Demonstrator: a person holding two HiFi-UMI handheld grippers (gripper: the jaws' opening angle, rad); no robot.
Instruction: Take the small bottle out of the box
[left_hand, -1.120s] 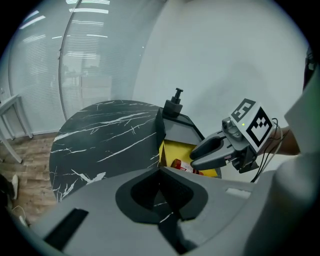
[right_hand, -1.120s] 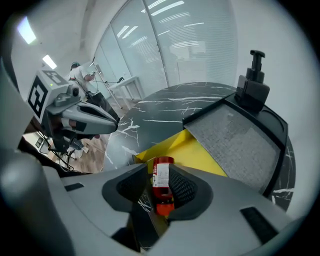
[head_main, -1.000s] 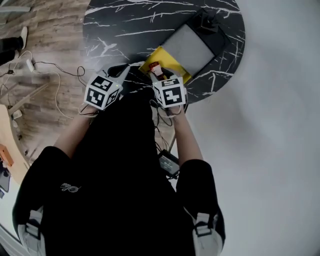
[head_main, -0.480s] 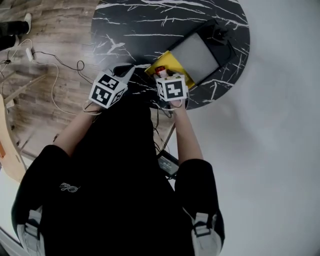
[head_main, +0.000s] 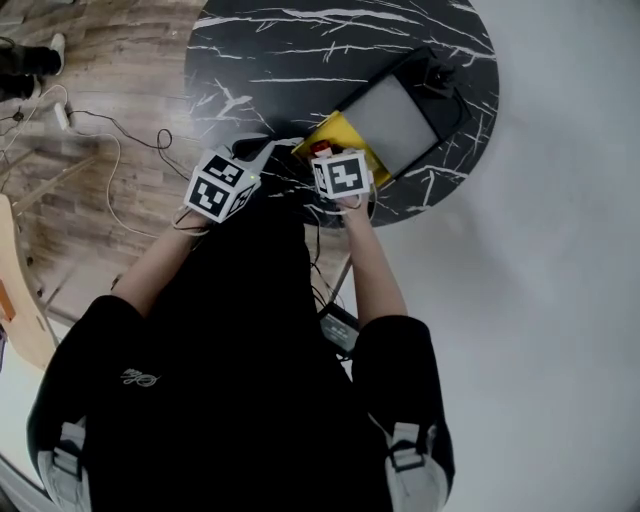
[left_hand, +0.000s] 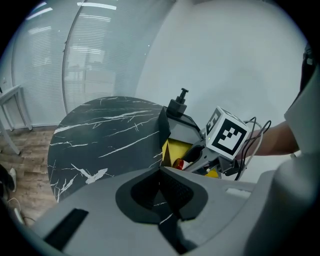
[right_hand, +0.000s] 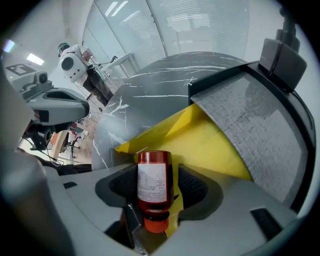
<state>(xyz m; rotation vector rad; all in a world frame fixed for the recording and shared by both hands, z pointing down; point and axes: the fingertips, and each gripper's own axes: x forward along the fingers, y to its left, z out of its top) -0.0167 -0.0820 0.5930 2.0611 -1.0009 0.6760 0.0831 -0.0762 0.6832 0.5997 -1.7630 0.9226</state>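
Note:
A small red-brown bottle (right_hand: 154, 185) with a white label and red cap lies between the pads of my right gripper (right_hand: 159, 187). Its jaws are opening, and a gap shows beside the bottle. Behind the bottle is the open yellow box (right_hand: 210, 145) with its grey-lined lid (right_hand: 255, 120) folded back. In the head view the bottle's red cap (head_main: 320, 150) peeks out just past the right gripper (head_main: 338, 172), at the box's (head_main: 335, 132) near end. My left gripper (head_main: 225, 183) hovers to the left over the table edge. In its own view the left gripper (left_hand: 161, 192) holds nothing, its pads together.
The box sits on a round black marble table (head_main: 260, 60). A black pump-like fitting (head_main: 437, 75) stands at the lid's far end. Cables (head_main: 110, 140) trail over the wood floor to the left. A dark power brick (head_main: 338, 325) lies on the floor under my right arm.
The head view has shifted a little. Both grippers have stayed at the near end of the box, the bottle's red cap showing by the right one throughout.

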